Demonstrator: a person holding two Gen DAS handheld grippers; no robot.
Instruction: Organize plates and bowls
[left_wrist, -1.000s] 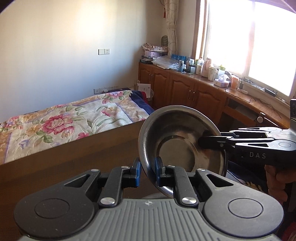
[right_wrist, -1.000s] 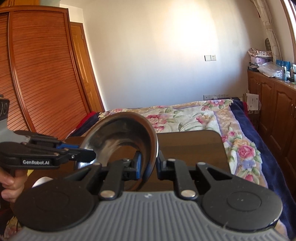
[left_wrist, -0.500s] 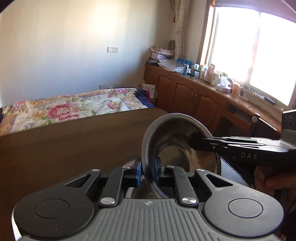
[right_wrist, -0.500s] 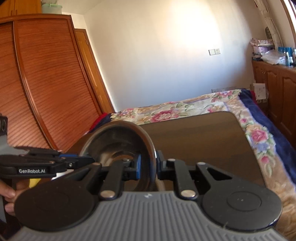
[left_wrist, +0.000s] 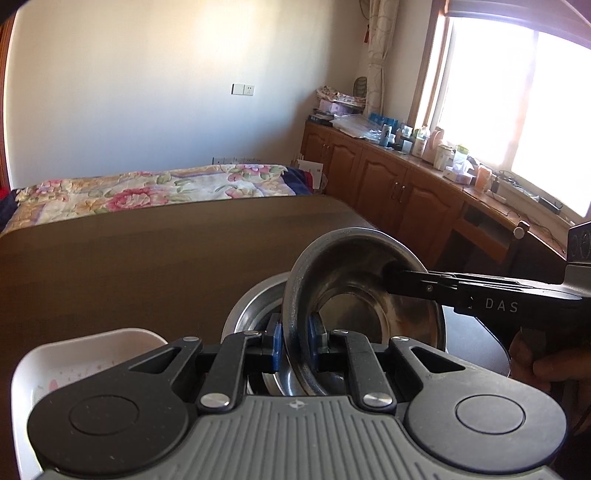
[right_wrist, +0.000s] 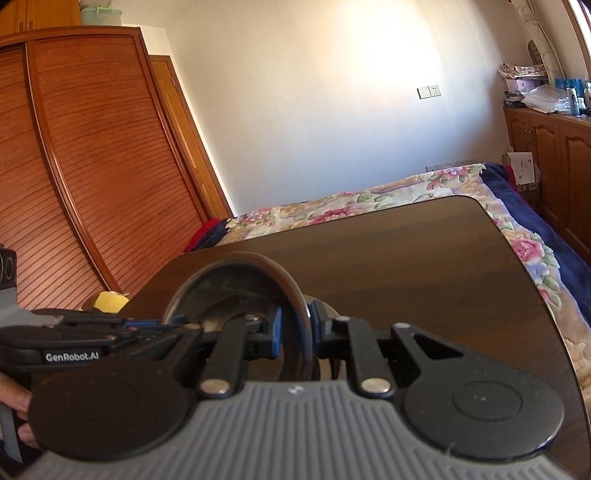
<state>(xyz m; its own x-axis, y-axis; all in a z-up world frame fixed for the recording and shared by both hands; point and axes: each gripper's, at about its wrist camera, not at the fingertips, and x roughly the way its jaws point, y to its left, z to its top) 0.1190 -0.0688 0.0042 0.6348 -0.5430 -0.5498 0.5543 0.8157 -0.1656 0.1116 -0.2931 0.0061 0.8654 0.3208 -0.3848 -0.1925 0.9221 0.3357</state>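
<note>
The left tool (left_wrist: 294, 345) has its blue-padded fingers (left_wrist: 274, 345) pressed against the rim of a steel bowl (left_wrist: 354, 295), one pad on each face of the wall, so the bowl stands tilted on edge right at the fingertips with its hollow facing the tool's right. From that right side the right tool (left_wrist: 391, 278) reaches in level and pinches the opposite rim of the same bowl; a hand (left_wrist: 546, 365) grips its handle at the frame edge.

In the right wrist view the right tool (right_wrist: 295, 334) clamps the bowl's (right_wrist: 236, 295) rim between its pads, and the left tool (right_wrist: 177, 326) comes in from its left, meeting the bowl's far rim.

Just under and behind the held bowl, a second steel bowl (left_wrist: 255, 306) sits on the brown desk (left_wrist: 147, 258); whether the two touch cannot be told. Left of the left tool's body, a white dish (left_wrist: 74, 365) with faint pink marks rests on the desk. A yellow object (right_wrist: 110, 300) peeks past the left tool in the right wrist view.

Beyond the desk's far edge lies a bed with a floral cover (left_wrist: 147, 190). Farther right run wooden cabinets (left_wrist: 388, 184) topped with bottles, under a bright window (left_wrist: 517, 103).
</note>
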